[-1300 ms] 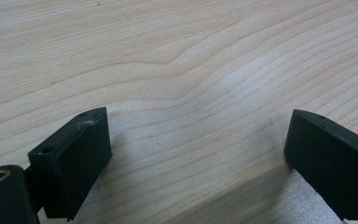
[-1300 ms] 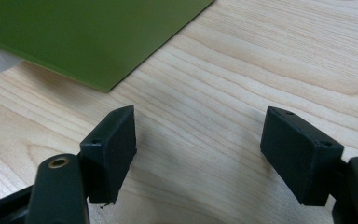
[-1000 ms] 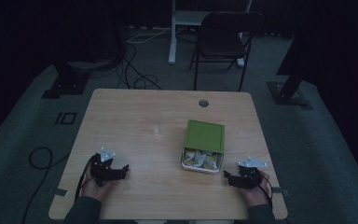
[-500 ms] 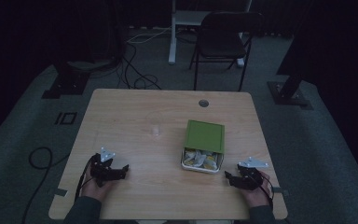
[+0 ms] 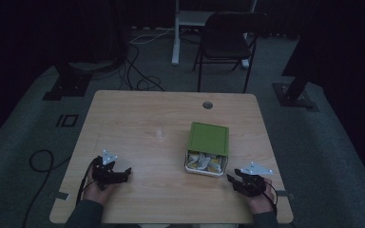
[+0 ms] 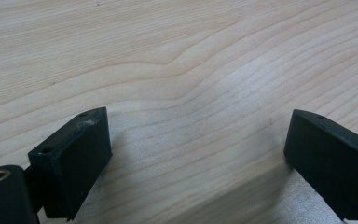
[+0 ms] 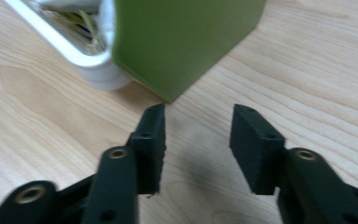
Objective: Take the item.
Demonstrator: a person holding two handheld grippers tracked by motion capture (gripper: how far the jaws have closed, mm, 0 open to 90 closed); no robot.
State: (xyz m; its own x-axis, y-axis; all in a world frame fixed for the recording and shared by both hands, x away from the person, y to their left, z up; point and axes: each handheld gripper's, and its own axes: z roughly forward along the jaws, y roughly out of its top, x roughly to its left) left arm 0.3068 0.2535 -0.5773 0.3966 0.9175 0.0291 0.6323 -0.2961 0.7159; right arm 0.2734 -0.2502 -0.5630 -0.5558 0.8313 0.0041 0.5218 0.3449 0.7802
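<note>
The right gripper [image 5: 235, 179] is sitting just near-right of the white box [image 5: 204, 170] with its green lid [image 5: 209, 138] slid partway back. Its jaws have just been closing on nothing, half apart. The left gripper [image 5: 122, 173] is resting released, far left. Better to approach the lid's edge squarely before pinching.

My right gripper [image 7: 196, 140] has just been closing: its fingers [image 7: 254, 147] now stand nearer together, nothing between them, bare worktop [image 7: 307, 84] beneath, near the green-lidded container [image 7: 177, 42].
</note>
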